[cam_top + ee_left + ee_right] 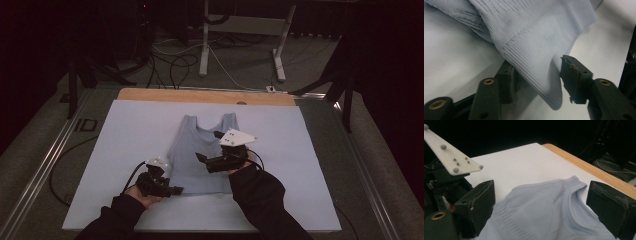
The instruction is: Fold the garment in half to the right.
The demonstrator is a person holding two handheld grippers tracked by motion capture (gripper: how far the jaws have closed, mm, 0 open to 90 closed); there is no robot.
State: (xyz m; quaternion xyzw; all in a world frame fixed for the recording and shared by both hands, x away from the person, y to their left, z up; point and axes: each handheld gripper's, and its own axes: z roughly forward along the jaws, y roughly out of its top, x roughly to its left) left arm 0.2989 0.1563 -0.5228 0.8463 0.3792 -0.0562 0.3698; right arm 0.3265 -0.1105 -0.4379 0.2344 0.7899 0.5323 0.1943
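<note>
A pale blue tank top (pixel 200 155) lies flat on a white table sheet (pixel 125 145), with a hand-held gripper at each side of it.

From above, the left gripper (pixel 172 190) sits at the garment's lower left corner, and the right gripper (pixel 207 147) hovers over its middle, pointing toward the neckline. In the left gripper view, the ribbed hem corner (pixel 541 75) hangs lifted between the two black jaws; one jaw touches the cloth, the other stands just beside it, so the corner is not yet pinched. In the right gripper view, the jaws stand wide apart and released, holding nothing, above the neckline (pixel 571 202).
</note>
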